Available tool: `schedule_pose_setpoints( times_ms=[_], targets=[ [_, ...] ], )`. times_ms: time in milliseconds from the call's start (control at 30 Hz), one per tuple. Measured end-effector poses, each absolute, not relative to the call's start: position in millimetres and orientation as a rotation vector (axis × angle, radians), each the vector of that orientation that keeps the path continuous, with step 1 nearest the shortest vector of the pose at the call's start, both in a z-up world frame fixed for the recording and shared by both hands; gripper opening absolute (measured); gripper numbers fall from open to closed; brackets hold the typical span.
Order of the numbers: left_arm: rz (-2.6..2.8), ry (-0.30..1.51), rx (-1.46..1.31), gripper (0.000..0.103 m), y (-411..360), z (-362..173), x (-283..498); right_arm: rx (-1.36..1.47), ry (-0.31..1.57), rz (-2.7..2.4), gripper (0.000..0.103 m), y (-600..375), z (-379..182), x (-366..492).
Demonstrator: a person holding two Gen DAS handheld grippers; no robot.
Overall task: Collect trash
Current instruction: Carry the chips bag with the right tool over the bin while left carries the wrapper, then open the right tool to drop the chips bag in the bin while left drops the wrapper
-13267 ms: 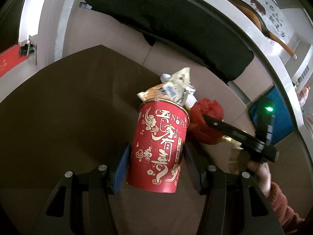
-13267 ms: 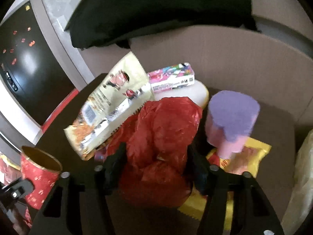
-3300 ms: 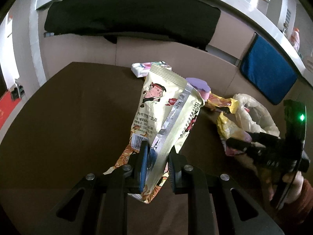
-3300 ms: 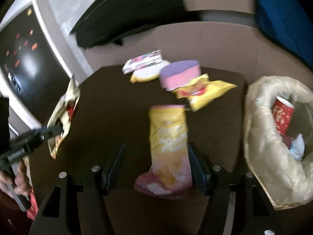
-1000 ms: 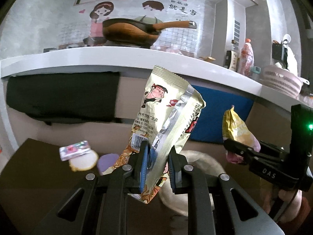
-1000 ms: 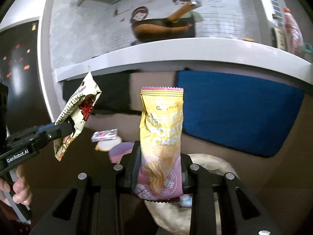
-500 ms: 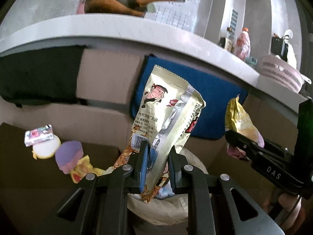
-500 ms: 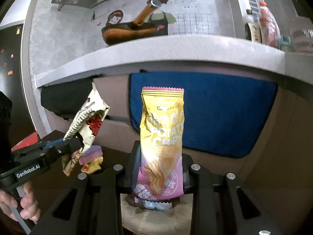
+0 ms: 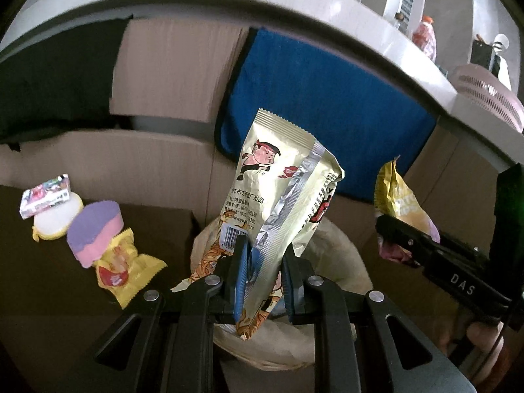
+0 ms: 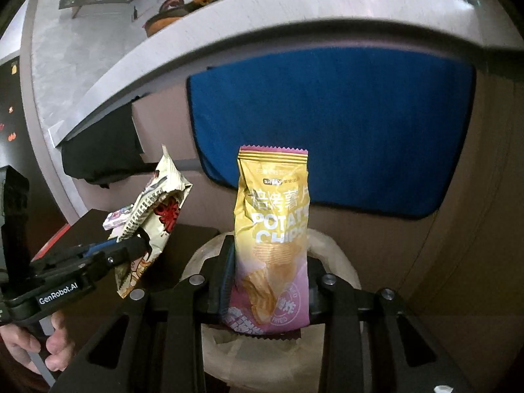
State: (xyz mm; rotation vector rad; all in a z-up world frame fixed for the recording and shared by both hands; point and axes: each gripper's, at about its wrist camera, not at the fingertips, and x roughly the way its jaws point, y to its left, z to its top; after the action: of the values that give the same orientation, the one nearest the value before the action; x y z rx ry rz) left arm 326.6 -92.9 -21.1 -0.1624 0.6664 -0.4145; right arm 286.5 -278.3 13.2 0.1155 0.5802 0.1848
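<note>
My left gripper [image 9: 262, 262] is shut on a cream snack packet [image 9: 281, 177] with a cartoon boy, held upright over the mouth of a beige trash bag [image 9: 330, 252]. To its right, my right gripper [image 9: 393, 229] holds a yellow and pink potato chips bag [image 9: 396, 196]. In the right wrist view that gripper [image 10: 268, 271] is shut on the chips bag [image 10: 271, 222], upright above the trash bag [image 10: 334, 255]. The left gripper [image 10: 131, 249] with the cream packet [image 10: 160, 203] shows at the left, held by a hand [image 10: 32, 350].
On the dark table [image 9: 49, 294] at the left lie a purple-pink sponge [image 9: 95, 229], a yellow wrapper [image 9: 124, 271], and a small colourful box [image 9: 46, 195] on a white round item [image 9: 59, 219]. A blue cloth [image 9: 327, 104] hangs behind under a grey counter.
Both grippers have sunk and tipped downward with their packets. The trash bag has come up close beneath both packets, and the counter has slid toward the top of the views.
</note>
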Motion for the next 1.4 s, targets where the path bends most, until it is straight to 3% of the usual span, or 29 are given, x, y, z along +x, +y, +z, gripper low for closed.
schedule_pose_setpoints(
  times_ms=[467,500,533,600,633,900,1233,1400],
  targets=[
    [-0.487,0.752,-0.176,0.022,-110,-45,349,0.161,0.649,0.181,0.032,-285,-18,304],
    [-0.493,0.754,-0.183,0.027,-110,-46,351,0.167,0.651,0.181,0.035,-286,-20,304],
    [-0.495,0.753,-0.191,0.039,-108,-46,354,0.17,0.653,0.183,0.046,-286,-22,304],
    [-0.508,0.753,-0.224,0.048,-102,-46,358,0.176,0.648,0.175,0.064,-288,-23,304],
    [-0.519,0.755,-0.244,0.05,-99,-46,360,0.181,0.646,0.172,0.066,-288,-24,304],
    [-0.446,0.74,-0.282,0.05,-51,-32,359,0.214,0.646,0.14,0.066,-292,-22,300],
    [-0.159,0.725,-0.391,0.05,78,-45,352,0.277,0.651,0.186,0.066,-276,-21,302],
    [-0.155,0.824,-0.516,0.05,102,-68,362,0.273,0.645,0.23,0.066,-252,-18,310]
  ],
)
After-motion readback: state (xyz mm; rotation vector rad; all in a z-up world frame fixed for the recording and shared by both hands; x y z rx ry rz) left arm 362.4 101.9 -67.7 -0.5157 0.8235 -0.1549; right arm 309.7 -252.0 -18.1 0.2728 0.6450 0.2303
